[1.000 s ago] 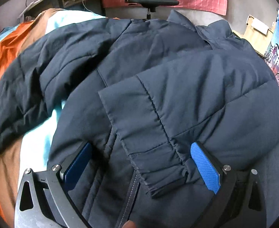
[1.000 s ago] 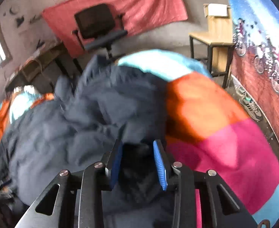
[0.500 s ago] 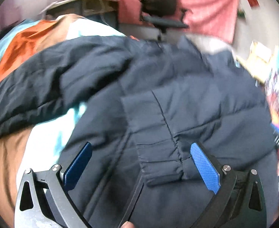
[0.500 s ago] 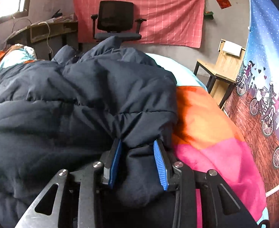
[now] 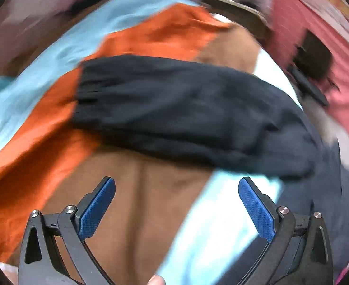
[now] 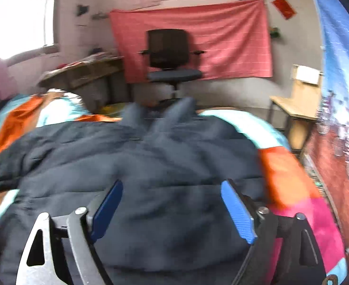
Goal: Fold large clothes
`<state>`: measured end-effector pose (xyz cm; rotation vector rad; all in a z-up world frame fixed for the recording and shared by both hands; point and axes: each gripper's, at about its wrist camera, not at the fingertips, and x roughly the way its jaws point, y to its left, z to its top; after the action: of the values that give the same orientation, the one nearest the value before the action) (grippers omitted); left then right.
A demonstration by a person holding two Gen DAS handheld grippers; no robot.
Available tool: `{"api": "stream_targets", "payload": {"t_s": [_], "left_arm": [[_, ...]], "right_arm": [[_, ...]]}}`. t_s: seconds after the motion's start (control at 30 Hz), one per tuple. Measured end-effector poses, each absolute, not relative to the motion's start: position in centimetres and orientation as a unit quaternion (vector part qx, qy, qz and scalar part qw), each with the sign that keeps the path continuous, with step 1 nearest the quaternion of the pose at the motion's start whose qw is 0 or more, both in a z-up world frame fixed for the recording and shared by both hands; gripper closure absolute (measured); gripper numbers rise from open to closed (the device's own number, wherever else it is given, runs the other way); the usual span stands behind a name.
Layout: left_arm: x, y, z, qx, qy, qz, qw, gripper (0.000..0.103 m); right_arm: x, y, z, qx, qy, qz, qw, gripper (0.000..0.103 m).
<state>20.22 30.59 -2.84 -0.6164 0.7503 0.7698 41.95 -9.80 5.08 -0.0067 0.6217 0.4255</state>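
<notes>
Jacket (image 6: 136, 166) lies spread on the bed (image 6: 293, 190), one sleeve (image 5: 174, 109) stretched sideways off it. Left tool (image 5: 176, 204) and right tool (image 6: 172, 204) both gape, gripping nothing. Puffy padding may spring folds back open, and the sleeve could slip from a shallow pinch.

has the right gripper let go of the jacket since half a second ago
Yes. The right gripper now stands open above the dark jacket; earlier it was pinching a fold. It has also lifted: the office chair sits lower in view.

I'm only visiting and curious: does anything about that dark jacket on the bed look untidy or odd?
One sleeve of the navy jacket sticks straight out sideways across the striped bedcover, not folded in. Both pictures are blurred, and nothing looks torn or spilled.
</notes>
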Motion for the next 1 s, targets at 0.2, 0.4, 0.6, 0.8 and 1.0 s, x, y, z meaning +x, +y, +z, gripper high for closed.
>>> {"api": "stream_targets", "payload": {"t_s": [0.2,0.4,0.6,0.8,1.0], "left_arm": [[17.3,37.0,-5.0,-0.407,0.308,0.405,0.758,0.001],[16.6,38.7,-5.3,-0.474,0.262,0.411,0.733,0.003],[17.9,39.5,-6.0,-0.474,0.258,0.404,0.738,0.025],[19.0,39.5,-5.6,-0.445,0.251,0.415,0.752,0.083],[19.2,37.4,-2.1,-0.366,0.224,0.417,0.801,0.097]], "right_arm": [[39.9,-2.5,5.6,-0.014,0.327,0.311,0.892,0.015],[39.0,3.8,3.9,-0.063,0.339,0.339,0.876,0.015],[38.7,6.7,0.9,-0.118,0.357,0.325,0.868,0.014],[38.5,7.1,-0.7,-0.131,0.359,0.319,0.868,0.009],[38.3,7.8,-2.1,-0.153,0.352,0.309,0.870,0.005]]}}
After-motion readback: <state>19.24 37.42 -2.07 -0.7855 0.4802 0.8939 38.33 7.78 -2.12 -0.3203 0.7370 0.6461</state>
